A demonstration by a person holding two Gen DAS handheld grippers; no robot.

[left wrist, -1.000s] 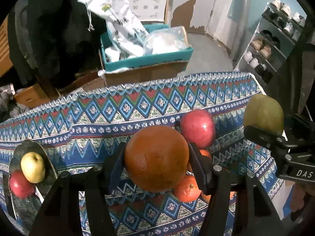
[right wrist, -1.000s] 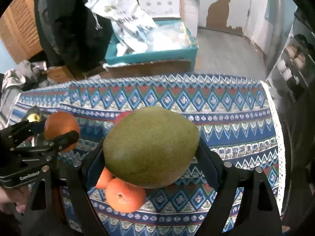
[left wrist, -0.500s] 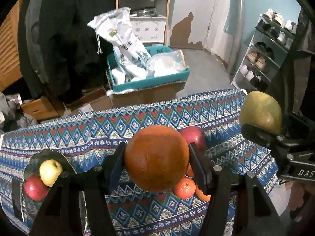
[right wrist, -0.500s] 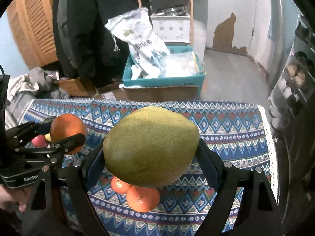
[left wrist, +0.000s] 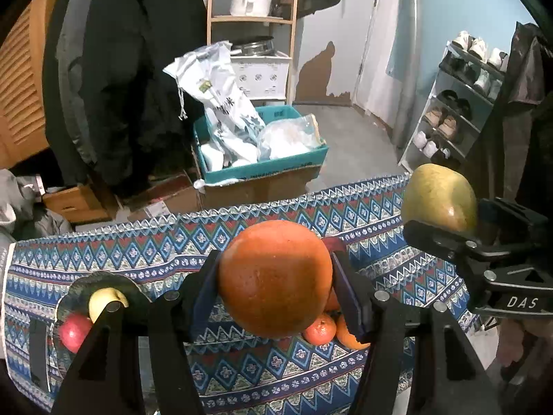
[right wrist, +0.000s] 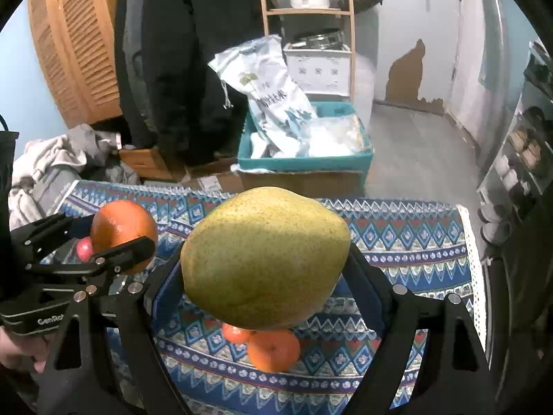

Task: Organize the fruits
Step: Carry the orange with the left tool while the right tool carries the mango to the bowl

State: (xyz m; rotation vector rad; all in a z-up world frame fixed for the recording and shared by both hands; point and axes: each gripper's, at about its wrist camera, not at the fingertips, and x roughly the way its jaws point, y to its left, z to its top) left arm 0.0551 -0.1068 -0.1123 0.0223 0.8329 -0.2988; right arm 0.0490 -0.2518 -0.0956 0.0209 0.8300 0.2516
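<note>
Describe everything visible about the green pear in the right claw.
The pear is large, yellow-green with fine brown speckles and matte skin, and no stem shows. It lies sideways between the two pads of the right claw, which press on its sides and hold it above the patterned tablecloth, clear of the small oranges below. In the left wrist view it shows a browner patch on its lower side.

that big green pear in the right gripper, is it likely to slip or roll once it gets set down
The pear looks smooth and wider than the fingers clamping it, so it may slip if the grip loosens. Its rounded, lopsided shape will probably roll or rock on the tablecloth. It looks firm and likely fairly heavy.
</note>
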